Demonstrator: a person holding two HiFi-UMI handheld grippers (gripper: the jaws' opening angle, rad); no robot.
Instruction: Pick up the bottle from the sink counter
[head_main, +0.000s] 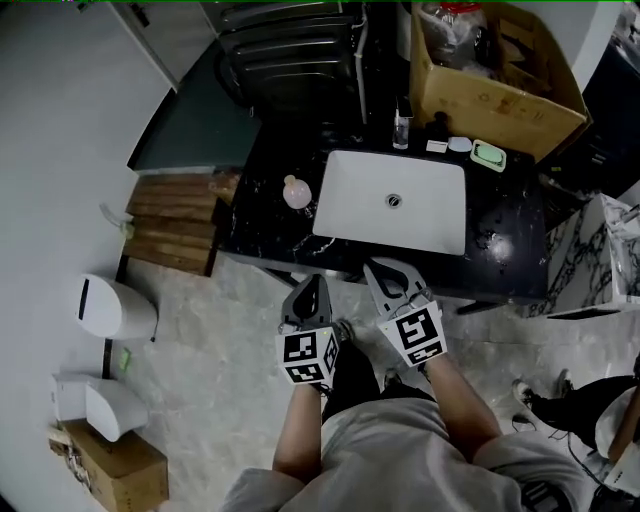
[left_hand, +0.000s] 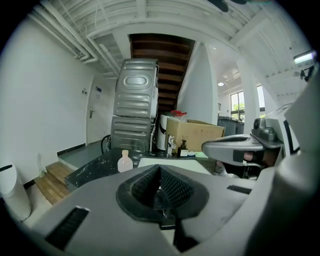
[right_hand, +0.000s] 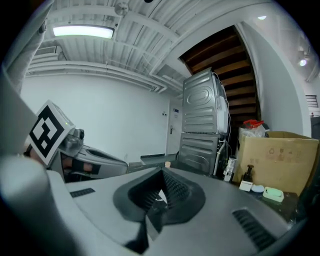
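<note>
A small pale pink bottle (head_main: 297, 191) with a light cap stands upright on the black marble counter (head_main: 265, 225), just left of the white sink (head_main: 393, 200). In the left gripper view the bottle (left_hand: 125, 162) shows ahead and left of the jaws. My left gripper (head_main: 314, 284) (left_hand: 160, 171) hangs below the counter's front edge, shut and empty. Beside it, my right gripper (head_main: 386, 268) (right_hand: 162, 173) is also shut with nothing in it, its tip at the counter's front edge below the sink. Both are well short of the bottle.
A cardboard box (head_main: 490, 70), a green soap dish (head_main: 489, 155) and small bottles (head_main: 402, 128) sit behind the sink. Stacked grey machines (head_main: 290, 50) stand at the back, wooden steps (head_main: 175, 220) at the left, white bins (head_main: 112, 305) on the floor.
</note>
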